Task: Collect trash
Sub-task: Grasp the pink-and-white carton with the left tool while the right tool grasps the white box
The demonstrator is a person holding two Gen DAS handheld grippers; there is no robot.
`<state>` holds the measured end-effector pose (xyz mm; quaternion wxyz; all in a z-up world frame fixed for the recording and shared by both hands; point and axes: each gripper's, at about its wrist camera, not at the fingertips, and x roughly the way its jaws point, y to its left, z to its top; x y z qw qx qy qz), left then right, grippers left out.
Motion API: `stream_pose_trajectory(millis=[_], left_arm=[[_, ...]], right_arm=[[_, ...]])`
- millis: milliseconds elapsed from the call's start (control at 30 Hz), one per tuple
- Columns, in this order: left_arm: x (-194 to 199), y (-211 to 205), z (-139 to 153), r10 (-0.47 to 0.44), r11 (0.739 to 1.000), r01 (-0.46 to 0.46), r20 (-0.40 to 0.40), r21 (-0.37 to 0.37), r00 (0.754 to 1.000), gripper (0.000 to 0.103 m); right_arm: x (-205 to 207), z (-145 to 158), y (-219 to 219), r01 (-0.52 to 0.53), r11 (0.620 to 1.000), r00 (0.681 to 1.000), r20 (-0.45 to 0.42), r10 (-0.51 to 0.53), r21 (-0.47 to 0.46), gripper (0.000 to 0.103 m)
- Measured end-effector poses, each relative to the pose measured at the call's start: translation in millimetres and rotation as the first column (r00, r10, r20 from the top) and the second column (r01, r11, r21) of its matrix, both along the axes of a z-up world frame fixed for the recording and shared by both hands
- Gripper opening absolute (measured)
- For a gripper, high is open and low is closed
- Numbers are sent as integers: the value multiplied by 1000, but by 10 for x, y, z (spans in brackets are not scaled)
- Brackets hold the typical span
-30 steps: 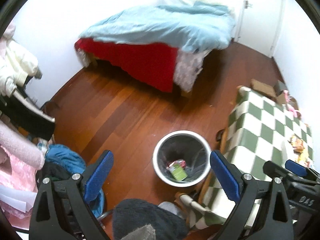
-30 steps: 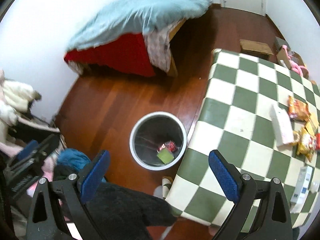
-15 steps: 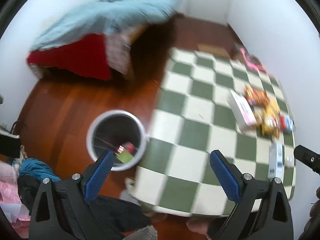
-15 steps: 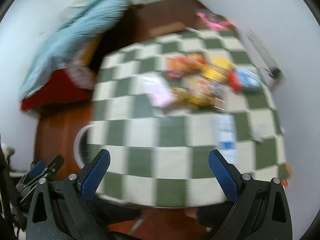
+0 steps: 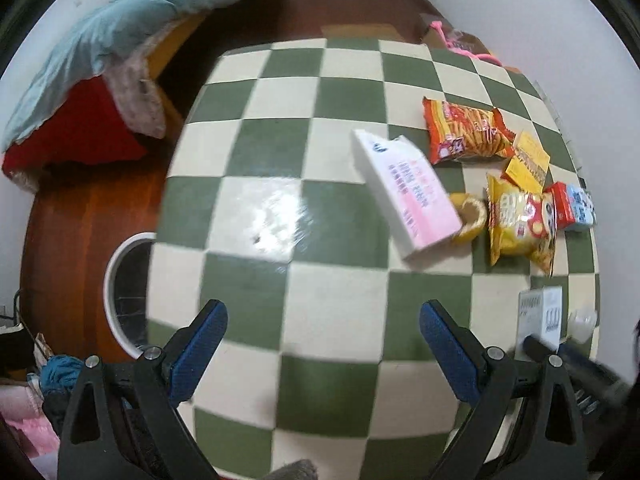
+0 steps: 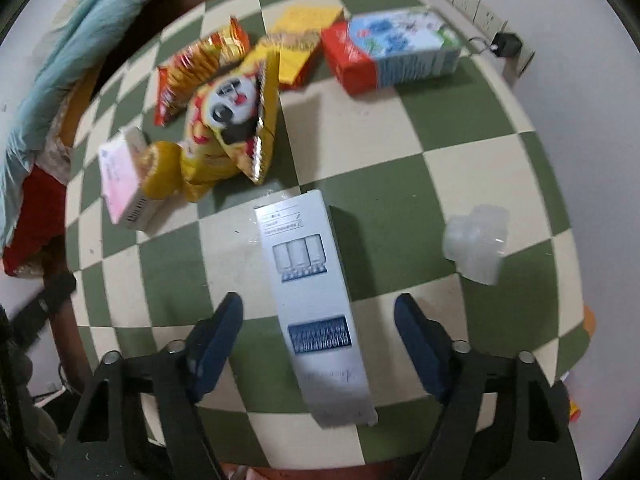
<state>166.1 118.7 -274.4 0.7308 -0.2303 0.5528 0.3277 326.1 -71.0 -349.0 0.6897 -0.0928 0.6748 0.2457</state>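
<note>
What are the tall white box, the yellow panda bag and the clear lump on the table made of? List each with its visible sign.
Tall white box: likely coated cardboard; flat printed faces, sharp folded edges, slight sheen.
Yellow panda bag: glossy plastic or foil film; crinkled, with a crimped, shiny seam.
Clear lump: apparently translucent plastic, milky and blurred; exact item unclear.

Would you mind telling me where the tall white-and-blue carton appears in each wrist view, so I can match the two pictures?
Left wrist view: the white-and-blue carton sits at the far right edge, beside the right fingertip, partly hidden by the other gripper.
Right wrist view: it lies centre frame, between the open fingers of the right gripper.
Shared landmark: the yellow panda snack bag.
</note>
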Motion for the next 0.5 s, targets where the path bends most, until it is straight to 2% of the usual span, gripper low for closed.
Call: stream_pose_trajectory(millis=[33, 133, 333, 433, 500], left_arm=[[68, 40, -26, 1, 1000, -1, 1, -17, 1000, 99], [283, 174, -119, 10, 996, -8, 16, -90, 1000, 98], [714, 453, -304, 63, 972, -46, 67, -232, 996, 97], [870, 550, -418, 86, 959, -63, 70, -275, 994, 82], [915, 597, -472, 96, 953, -71, 72, -293, 993, 63]], right_arm=[[26, -46, 24, -3, 1000, 1000, -10, 3, 0, 58], [130, -33, 79, 3, 1000, 1000, 14, -3, -4, 40], [415, -41, 162, 57, 998, 998, 21, -57, -17, 40], [450, -81, 173, 64, 998, 998, -6, -64, -27, 43], [481, -57, 192, 61, 998, 998, -13, -61, -19, 46]])
